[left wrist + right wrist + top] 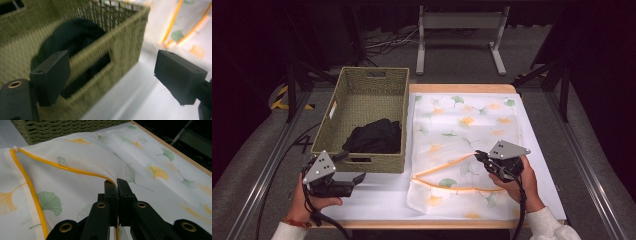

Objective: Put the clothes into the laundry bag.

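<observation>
A white mesh bag (467, 130) printed with ginkgo leaves lies flat on the table, its orange zipper edge (447, 167) parted near the front. My right gripper (480, 157) is shut on the upper zipper edge (75, 170) and lifts it slightly; its jaws (116, 185) pinch the fabric. A woven basket (362, 85) at the left holds a black garment (374, 137). My left gripper (357, 178) is open in front of the basket's near right corner, with nothing between its jaws. In the left gripper view the basket (125, 42) and black garment (72, 35) lie just ahead.
The table's wooden far edge (462, 88) and front edge (437, 225) border the white surface (377, 195). Cables trail from both grippers toward the person. A metal stand (459, 35) is on the floor behind the table.
</observation>
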### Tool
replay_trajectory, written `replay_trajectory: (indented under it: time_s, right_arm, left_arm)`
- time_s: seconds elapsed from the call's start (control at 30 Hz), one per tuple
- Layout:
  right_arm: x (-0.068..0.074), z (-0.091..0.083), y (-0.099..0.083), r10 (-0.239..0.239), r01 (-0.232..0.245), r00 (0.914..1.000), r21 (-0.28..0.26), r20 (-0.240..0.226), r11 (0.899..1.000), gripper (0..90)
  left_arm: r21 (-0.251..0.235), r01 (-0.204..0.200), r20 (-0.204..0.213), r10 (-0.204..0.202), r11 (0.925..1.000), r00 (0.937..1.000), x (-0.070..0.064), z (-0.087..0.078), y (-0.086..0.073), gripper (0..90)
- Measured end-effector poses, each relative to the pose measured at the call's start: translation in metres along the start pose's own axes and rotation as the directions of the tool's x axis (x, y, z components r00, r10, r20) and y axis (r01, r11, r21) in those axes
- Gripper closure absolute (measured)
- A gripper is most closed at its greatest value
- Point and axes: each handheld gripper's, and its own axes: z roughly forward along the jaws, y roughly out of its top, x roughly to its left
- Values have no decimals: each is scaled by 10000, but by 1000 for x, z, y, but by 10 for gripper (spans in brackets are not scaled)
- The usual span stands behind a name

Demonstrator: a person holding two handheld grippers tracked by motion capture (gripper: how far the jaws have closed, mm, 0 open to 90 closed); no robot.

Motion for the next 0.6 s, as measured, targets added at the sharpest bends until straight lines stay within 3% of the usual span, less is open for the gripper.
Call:
replay_trajectory:
  time_s: [0.13, 0.23, 0.3, 0.6]
  right_arm:
    - [1, 1, 3, -74, 74, 10000, -32, 2, 10000, 880]
    - [2, 4, 4, -79, 78, 9999, -25, -76, 10000, 878]
    - [2, 5, 5, -81, 80, 9999, -34, -96, 10000, 877]
    - [3, 6, 3, -42, 45, 9998, 137, -180, 9999, 871]
  left_arm:
    - [49, -294, 47, 294, 9996, 9996, 14, 7, 20, 140]
    - [334, -475, 331, 464, 9983, 9984, 30, 19, 35, 135]
    - [549, -751, 275, 737, 9957, 9969, 38, 28, 44, 135]
    - [1021, -983, 561, 929, 9899, 9941, 64, 64, 69, 104]
